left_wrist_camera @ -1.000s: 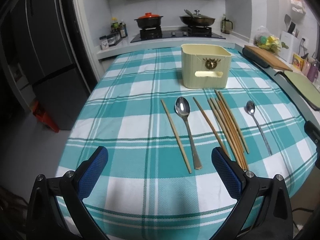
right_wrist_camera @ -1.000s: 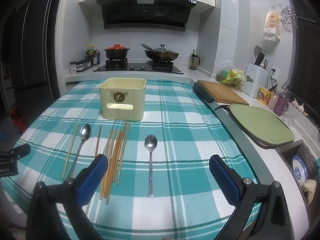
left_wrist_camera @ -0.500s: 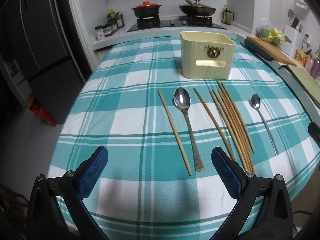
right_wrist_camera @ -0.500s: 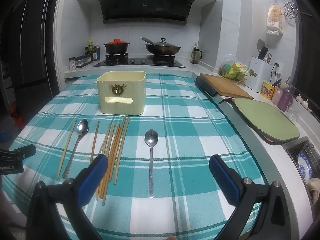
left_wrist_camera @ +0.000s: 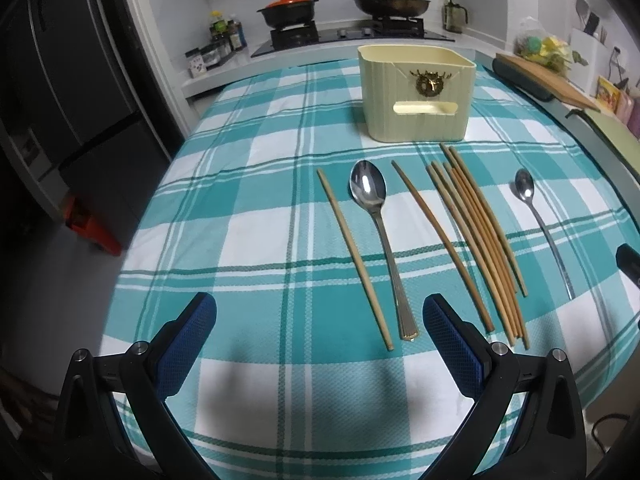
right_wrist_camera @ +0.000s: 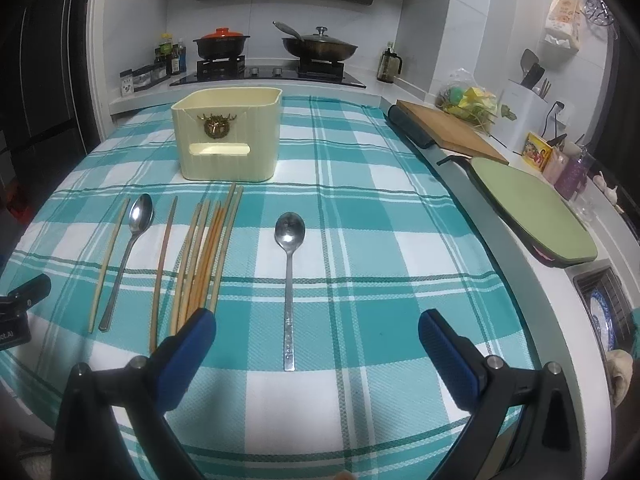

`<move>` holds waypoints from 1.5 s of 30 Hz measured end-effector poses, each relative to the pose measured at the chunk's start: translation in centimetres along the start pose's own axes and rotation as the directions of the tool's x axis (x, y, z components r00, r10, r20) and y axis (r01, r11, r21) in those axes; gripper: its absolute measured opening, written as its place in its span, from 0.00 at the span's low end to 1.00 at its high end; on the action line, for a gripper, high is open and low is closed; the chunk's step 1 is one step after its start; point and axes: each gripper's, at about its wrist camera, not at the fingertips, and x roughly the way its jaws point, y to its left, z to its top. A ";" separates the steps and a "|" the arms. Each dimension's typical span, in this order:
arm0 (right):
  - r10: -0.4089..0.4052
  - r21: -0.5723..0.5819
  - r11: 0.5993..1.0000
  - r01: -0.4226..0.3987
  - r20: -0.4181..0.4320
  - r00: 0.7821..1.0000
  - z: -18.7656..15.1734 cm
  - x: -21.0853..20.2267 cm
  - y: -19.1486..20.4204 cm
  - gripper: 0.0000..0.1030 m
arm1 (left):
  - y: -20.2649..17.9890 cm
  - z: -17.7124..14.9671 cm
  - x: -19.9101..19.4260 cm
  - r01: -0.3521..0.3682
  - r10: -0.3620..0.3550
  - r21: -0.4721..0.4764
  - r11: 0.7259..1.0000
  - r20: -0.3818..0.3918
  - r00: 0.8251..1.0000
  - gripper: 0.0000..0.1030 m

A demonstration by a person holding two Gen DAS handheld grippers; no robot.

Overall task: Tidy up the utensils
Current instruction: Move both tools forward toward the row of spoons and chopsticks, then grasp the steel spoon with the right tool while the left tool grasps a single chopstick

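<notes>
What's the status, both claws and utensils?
Left claw open, empty. Right claw open, empty. Two steel spoons, wooden chopsticks flat on cloth, cream plastic holder unobstructed.

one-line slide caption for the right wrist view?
Open right gripper hovers over a spoon on the checked tablecloth, chopsticks and cream holder beyond.

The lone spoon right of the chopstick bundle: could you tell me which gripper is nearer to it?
Right. The right gripper hangs open just short of the spoon, whose handle points between its fingers. The left gripper, also open, is off to the spoon's left.
</notes>
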 end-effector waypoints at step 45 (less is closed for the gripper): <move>0.156 0.069 0.986 -0.151 -0.075 0.985 0.0 7.5 -2.3 0.83 | 3.0 3.5 12.8 0.094 -0.116 -0.155 0.983 -0.141 0.983 0.99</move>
